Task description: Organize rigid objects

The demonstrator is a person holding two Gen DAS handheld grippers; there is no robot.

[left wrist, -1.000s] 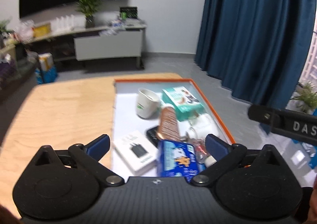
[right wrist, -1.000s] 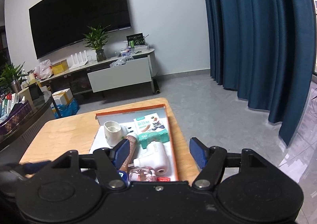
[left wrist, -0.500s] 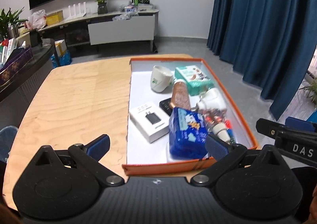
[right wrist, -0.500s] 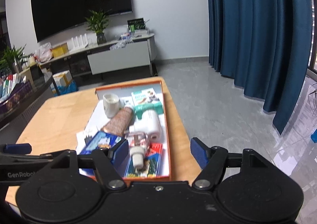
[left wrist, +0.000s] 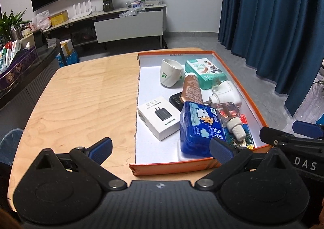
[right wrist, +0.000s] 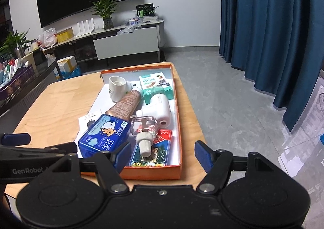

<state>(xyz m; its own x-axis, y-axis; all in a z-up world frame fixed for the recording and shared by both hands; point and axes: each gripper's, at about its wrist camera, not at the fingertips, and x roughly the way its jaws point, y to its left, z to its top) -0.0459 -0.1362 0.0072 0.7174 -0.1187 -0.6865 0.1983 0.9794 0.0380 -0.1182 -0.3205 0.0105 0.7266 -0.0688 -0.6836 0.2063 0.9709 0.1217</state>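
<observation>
Lying lengthwise, brown tube (right wrist: 126, 105) cap seemingly far.

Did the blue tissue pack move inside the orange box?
No. The blue tissue pack still lies right beside the white charger box, as before.

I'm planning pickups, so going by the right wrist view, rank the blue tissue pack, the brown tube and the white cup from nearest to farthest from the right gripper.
1. Blue tissue pack, by the right gripper's left finger.
2. Brown tube, mid-box, lying diagonally.
3. White cup, at the box's far left end.
</observation>
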